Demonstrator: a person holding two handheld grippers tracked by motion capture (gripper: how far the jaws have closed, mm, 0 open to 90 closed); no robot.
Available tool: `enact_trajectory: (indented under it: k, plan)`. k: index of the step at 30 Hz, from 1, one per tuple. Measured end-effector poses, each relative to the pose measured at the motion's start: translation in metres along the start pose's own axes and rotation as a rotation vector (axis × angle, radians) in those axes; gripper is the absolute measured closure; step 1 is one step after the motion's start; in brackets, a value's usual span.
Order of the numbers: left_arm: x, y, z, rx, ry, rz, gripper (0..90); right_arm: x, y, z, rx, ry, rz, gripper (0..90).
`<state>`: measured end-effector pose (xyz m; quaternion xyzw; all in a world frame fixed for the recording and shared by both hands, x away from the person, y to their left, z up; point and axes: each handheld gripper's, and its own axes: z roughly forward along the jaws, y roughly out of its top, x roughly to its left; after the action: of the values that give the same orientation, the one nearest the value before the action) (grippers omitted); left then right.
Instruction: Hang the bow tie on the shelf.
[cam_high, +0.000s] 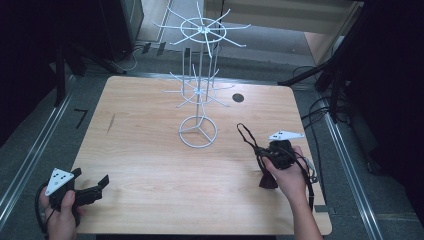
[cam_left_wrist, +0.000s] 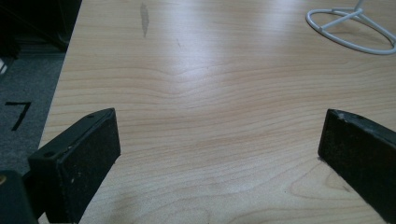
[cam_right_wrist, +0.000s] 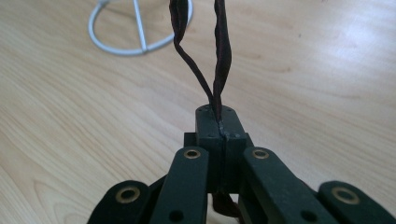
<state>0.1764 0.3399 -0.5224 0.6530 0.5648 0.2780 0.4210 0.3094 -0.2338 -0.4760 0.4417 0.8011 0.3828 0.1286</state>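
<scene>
While my left gripper rests wide-jawed at the near left table edge, my right gripper pinches a dark cord loop shut; beyond it stands the white wire rack, mid-table.

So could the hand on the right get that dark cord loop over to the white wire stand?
Probably yes. The right gripper is shut on the cord loop, and bare table lies between it and the white wire stand.
</scene>
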Motion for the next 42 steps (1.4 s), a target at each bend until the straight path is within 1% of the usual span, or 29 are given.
enact_trajectory:
  k: [1, 2, 3, 4, 5, 6, 7, 8, 9, 11, 12, 13, 15, 16, 17, 18, 19, 20, 23, 24, 25, 26, 28, 30, 34, 35, 40, 42]
  plan:
    - [0.000, 0.000, 0.000, 0.000, 0.000, 0.000, 0.0, 0.001, 0.001, -0.002, -0.012, -0.004, 0.006, 90.0]
    - [0.000, 0.000, 0.000, 0.001, 0.000, 0.000, 0.0, 0.001, 0.001, -0.002, -0.012, -0.004, 0.006, 90.0]
    - [0.000, 0.000, 0.000, 0.002, -0.001, 0.000, 0.0, 0.003, 0.004, -0.004, -0.037, -0.002, 0.009, 90.0]
    - [0.000, 0.000, 0.000, 0.003, -0.001, 0.000, 0.0, 0.004, 0.006, -0.006, -0.048, 0.003, 0.011, 90.0]
    - [0.000, 0.000, 0.000, 0.003, -0.001, 0.000, 0.0, 0.004, 0.006, -0.006, -0.048, 0.003, 0.011, 90.0]
    - [0.000, 0.000, 0.000, 0.001, 0.000, -0.001, 0.0, 0.006, 0.009, -0.008, -0.077, 0.004, 0.014, 90.0]
    - [0.000, 0.000, 0.000, 0.001, 0.000, -0.001, 0.0, 0.006, 0.009, -0.008, -0.077, 0.004, 0.014, 90.0]
    - [0.000, 0.000, 0.000, 0.001, 0.000, -0.001, 0.0, 0.010, 0.012, -0.011, -0.102, 0.007, 0.011, 90.0]
    - [0.000, 0.000, 0.000, 0.001, 0.000, -0.001, 0.0, 0.010, 0.012, -0.011, -0.102, 0.007, 0.011, 90.0]
    - [0.000, 0.000, 0.000, 0.002, -0.001, 0.000, 0.0, 0.013, 0.015, -0.013, -0.124, 0.001, 0.002, 90.0]
    - [0.000, 0.000, 0.000, 0.002, -0.001, 0.000, 0.0, 0.018, 0.018, -0.015, -0.139, -0.005, -0.005, 90.0]
    - [0.000, 0.000, 0.000, -0.001, 0.000, 0.000, 0.0, 0.020, 0.019, -0.016, -0.150, -0.006, -0.007, 90.0]
    - [0.000, 0.000, 0.000, -0.001, -0.001, 0.000, 0.0, 0.021, 0.021, -0.017, -0.155, -0.004, -0.011, 90.0]
    - [0.000, 0.000, 0.000, 0.000, -0.001, 0.000, 0.0, 0.025, 0.023, -0.018, -0.170, -0.012, -0.013, 90.0]
    - [0.000, 0.000, 0.000, -0.001, 0.000, 0.000, 0.0, 0.025, 0.023, -0.018, -0.170, -0.012, -0.013, 90.0]
    - [0.000, 0.000, 0.000, 0.000, 0.000, 0.000, 0.0, 0.028, 0.025, -0.020, -0.189, -0.009, -0.015, 90.0]
    - [0.000, 0.000, 0.000, 0.000, 0.000, 0.000, 0.0, 0.028, 0.025, -0.020, -0.189, -0.009, -0.015, 90.0]
    - [0.000, 0.000, 0.000, 0.001, -0.002, 0.000, 0.0, 0.031, 0.028, -0.022, -0.204, -0.015, -0.022, 90.0]
    - [0.000, 0.000, 0.000, 0.001, -0.002, 0.000, 0.0, 0.034, 0.030, -0.024, -0.219, -0.017, -0.028, 90.0]
    - [0.000, 0.000, 0.000, 0.001, -0.001, 0.000, 0.0, 0.037, 0.032, -0.026, -0.242, -0.019, -0.029, 90.0]
    - [0.000, 0.000, 0.000, 0.001, -0.001, 0.000, 0.0, 0.037, 0.032, -0.026, -0.242, -0.019, -0.029, 90.0]
    - [0.000, 0.000, 0.000, 0.001, -0.001, -0.001, 0.0, 0.039, 0.034, -0.028, -0.263, -0.018, -0.024, 90.0]
    - [0.000, 0.000, 0.000, 0.000, -0.001, 0.000, 0.0, 0.040, 0.035, -0.030, -0.274, -0.010, -0.018, 90.0]
    - [0.000, 0.000, 0.000, 0.000, -0.002, 0.000, 0.0, 0.042, 0.036, -0.032, -0.299, -0.008, -0.015, 90.0]
    - [0.000, 0.000, 0.000, 0.001, -0.002, 0.000, 0.0, 0.045, 0.038, -0.033, -0.306, -0.002, -0.020, 90.0]
    - [0.000, 0.000, 0.000, 0.001, -0.002, 0.000, 0.0, 0.047, 0.038, -0.034, -0.318, -0.004, -0.029, 90.0]
    - [0.000, 0.000, 0.000, 0.001, -0.003, 0.000, 0.0, 0.051, 0.041, -0.034, -0.325, -0.006, -0.043, 90.0]
    - [0.000, 0.000, 0.000, 0.002, -0.003, 0.000, 0.0, 0.053, 0.043, -0.032, -0.325, -0.001, -0.044, 90.0]
